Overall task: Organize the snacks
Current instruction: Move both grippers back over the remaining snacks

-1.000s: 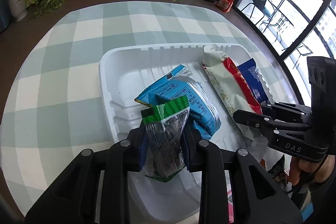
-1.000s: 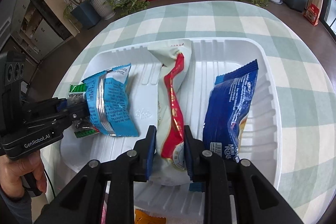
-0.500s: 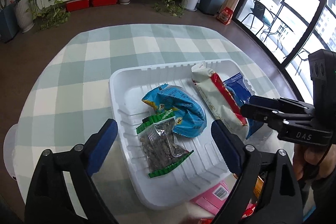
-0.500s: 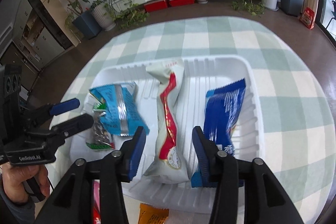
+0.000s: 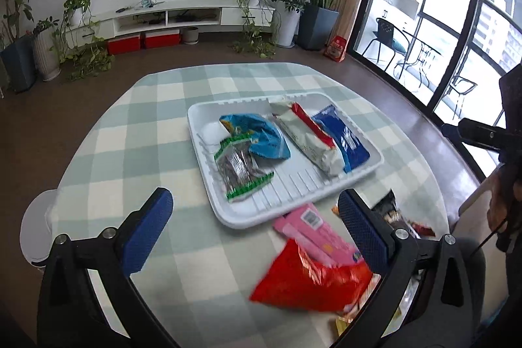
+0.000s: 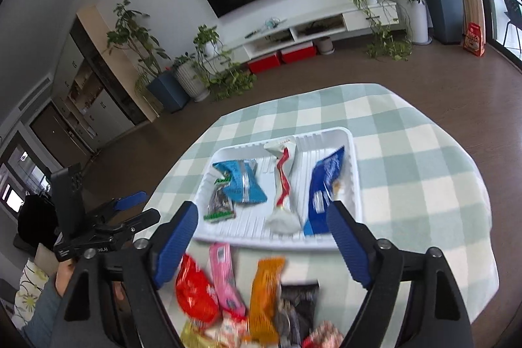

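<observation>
Holding both grippers above the checked worktop (image 5: 137, 132), we are viewing the scene from left to right. We are keeping the left gripper (image 5: 257, 237) with its jaws spread wide and holding nothing. Inside the white tray (image 5: 375, 163), four snacks are lying side by side: the green-edged clear packet (image 5: 239, 168) at the left, the light blue bag (image 5: 261, 136) overlapping its top edge, the white-and-red packet (image 5: 308, 137) next, and the dark blue packet (image 5: 342, 136) at the right, touching the white-and-red one. Near the tray's front rim, loose snacks are resting on the worktop: the red bag (image 6: 195, 292), the pink packet (image 6: 225, 276), the orange packet (image 6: 266, 289) and the black packet (image 6: 298, 305). We are keeping the right gripper (image 6: 264, 243) with its jaws wide apart too, gripping nothing, above these loose snacks.
</observation>
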Available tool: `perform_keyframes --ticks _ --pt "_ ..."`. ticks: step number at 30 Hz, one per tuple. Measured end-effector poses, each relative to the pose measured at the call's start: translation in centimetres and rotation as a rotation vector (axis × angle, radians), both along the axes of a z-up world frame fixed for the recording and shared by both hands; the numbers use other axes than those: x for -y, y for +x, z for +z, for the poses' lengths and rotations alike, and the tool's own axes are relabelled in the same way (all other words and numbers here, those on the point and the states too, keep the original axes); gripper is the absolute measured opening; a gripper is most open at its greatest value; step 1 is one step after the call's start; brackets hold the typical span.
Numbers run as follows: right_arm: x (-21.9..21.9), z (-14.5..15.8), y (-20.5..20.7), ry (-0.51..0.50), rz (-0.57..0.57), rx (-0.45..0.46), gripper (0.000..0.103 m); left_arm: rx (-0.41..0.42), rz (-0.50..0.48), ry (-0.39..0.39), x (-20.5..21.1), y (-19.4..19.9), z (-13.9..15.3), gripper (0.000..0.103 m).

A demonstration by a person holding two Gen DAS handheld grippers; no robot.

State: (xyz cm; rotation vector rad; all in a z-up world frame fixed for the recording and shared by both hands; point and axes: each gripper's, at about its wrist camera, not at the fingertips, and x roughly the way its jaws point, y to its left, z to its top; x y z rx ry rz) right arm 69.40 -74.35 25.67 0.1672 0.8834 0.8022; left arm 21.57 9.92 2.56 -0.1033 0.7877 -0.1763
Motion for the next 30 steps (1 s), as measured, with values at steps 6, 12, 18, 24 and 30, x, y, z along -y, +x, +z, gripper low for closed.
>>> perform_keyframes --ticks 6,12,18,24,30 --pt "5.1 -3.6 -6.7 0.014 -0.040 -0.080 0.088 -0.044 -0.075 -0.125 2.4 -8.6 -2.7 0.103" --pt "6.9 -7.8 -12.2 0.013 -0.044 -0.188 0.088 -0.073 -0.079 -0.232 4.5 -15.0 -5.5 0.103" --pt "6.3 -9.1 -14.5 -0.015 -0.019 -0.193 0.089 -0.102 -0.136 -0.088 8.2 -16.8 -6.7 0.103" --pt "6.4 -9.9 -14.6 -0.003 -0.004 -0.291 0.096 -0.083 -0.238 -0.033 9.9 -15.5 -6.4 0.103" --pt "7.4 -9.3 -14.3 0.024 -0.026 -0.286 0.097 -0.070 -0.337 0.007 10.5 -13.0 -5.3 0.103"
